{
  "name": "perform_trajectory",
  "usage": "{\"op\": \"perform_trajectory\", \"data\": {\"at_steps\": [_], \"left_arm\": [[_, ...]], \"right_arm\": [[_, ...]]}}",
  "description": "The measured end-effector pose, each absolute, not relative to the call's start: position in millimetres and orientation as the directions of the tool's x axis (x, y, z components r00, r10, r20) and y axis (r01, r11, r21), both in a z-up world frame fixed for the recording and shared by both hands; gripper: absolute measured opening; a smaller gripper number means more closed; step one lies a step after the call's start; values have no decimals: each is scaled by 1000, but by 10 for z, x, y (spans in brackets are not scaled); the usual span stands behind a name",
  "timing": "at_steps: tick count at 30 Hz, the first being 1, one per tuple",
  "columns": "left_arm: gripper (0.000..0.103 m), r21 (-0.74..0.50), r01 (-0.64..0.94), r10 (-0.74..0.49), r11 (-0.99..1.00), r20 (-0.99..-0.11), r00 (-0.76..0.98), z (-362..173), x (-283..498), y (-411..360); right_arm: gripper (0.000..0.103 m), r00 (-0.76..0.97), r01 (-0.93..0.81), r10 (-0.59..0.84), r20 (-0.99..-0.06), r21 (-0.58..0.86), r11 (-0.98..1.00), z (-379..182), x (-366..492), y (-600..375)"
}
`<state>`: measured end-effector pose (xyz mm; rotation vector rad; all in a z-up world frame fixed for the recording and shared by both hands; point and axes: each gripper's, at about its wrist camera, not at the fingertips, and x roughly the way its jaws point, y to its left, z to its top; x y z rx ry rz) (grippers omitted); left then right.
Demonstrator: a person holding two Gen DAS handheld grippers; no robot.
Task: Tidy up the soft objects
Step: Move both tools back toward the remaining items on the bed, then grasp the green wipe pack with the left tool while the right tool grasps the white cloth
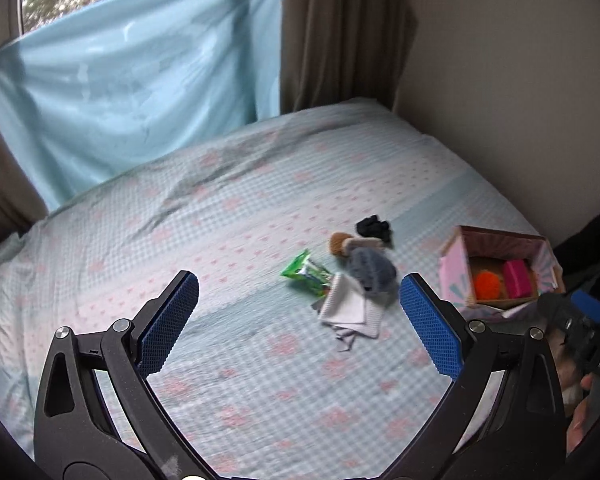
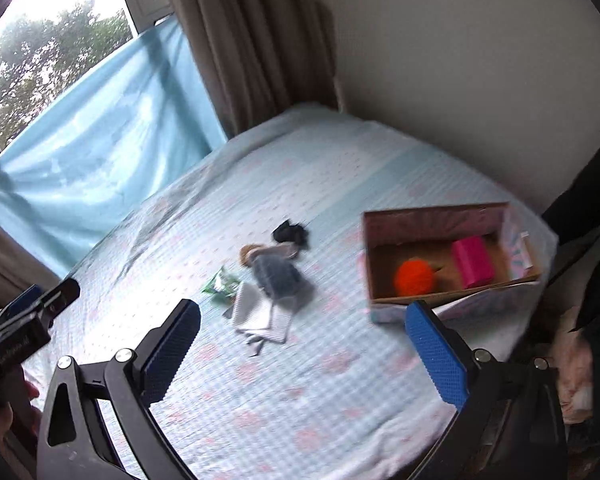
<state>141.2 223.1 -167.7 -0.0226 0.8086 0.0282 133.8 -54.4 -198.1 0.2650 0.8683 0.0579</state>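
Note:
On the bed lie a white folded cloth [image 1: 350,309] [image 2: 260,314], a green packet [image 1: 306,272] [image 2: 222,285], a blue-grey knitted item with a brown pompom [image 1: 370,266] [image 2: 276,272] and a black cloth [image 1: 374,227] [image 2: 290,233]. An open pink cardboard box [image 1: 454,268] [image 2: 366,240] holds an orange ball [image 1: 487,284] [image 2: 415,277] and a pink block [image 1: 518,278] [image 2: 473,262]. My left gripper [image 1: 298,292] is open and empty, above the bed short of the cloth. My right gripper [image 2: 302,320] is open and empty, between the cloth and the box.
The checked bedsheet [image 1: 220,240] [image 2: 340,380] covers the bed. A blue sheet [image 1: 120,80] and brown curtain [image 1: 332,32] hang at the window behind. A wall [image 2: 460,60] runs along the right. The other gripper shows at each view's edge.

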Motion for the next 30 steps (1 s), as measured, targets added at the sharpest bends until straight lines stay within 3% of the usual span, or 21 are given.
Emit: {"op": "perform_trajectory", "data": {"at_steps": [18,30], "left_arm": [[100,-55,5,-51,998,-872,486,-3362,2922,2435],[96,-94,73,-115,993,-920,375,-4490,3657,2294]], "right_arm": [[101,501,17,203,-841,244,970,-3566,2518,219],[74,371,124,162,-914,221,967,-4655,2929,359]]}}
